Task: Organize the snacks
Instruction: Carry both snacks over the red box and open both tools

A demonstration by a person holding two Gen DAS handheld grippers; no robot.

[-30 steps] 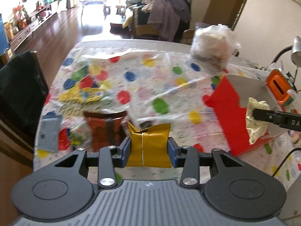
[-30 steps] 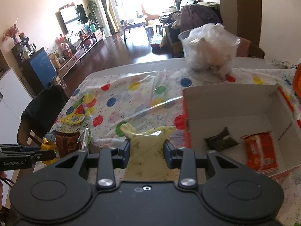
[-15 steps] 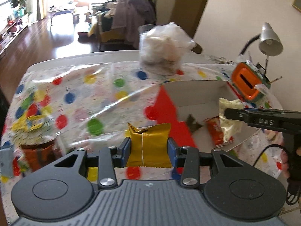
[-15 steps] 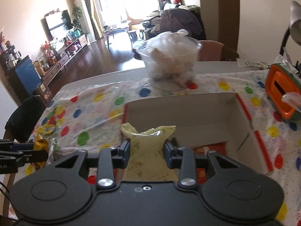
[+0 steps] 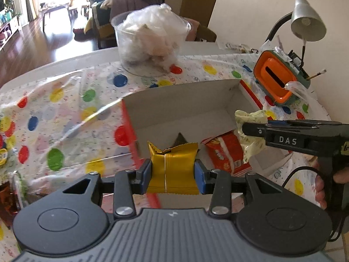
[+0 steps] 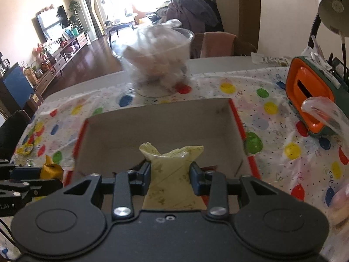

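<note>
My left gripper (image 5: 173, 171) is shut on a yellow snack packet (image 5: 173, 163) and holds it over the near left corner of the red cardboard box (image 5: 185, 104). In the box lie a red snack packet (image 5: 224, 152) and a dark packet (image 5: 180, 138). My right gripper (image 6: 171, 174) is shut on a pale green snack packet (image 6: 172, 172) above the near edge of the same box (image 6: 161, 120). In the left wrist view the right gripper (image 5: 250, 128) reaches in from the right with the pale packet (image 5: 250, 120). The left gripper's yellow packet (image 6: 51, 170) shows at the right wrist view's left.
A clear tub with a plastic bag (image 5: 150, 37) stands behind the box. An orange and green holder (image 5: 279, 80) and a desk lamp (image 5: 307, 19) stand at the right. A brown snack pack (image 5: 8, 198) and yellow wrappers (image 6: 25, 148) lie on the dotted tablecloth (image 5: 65, 113) at the left.
Both grippers have moved right and forward to the box, each still holding its packet. The box now fills the middle of both views.
</note>
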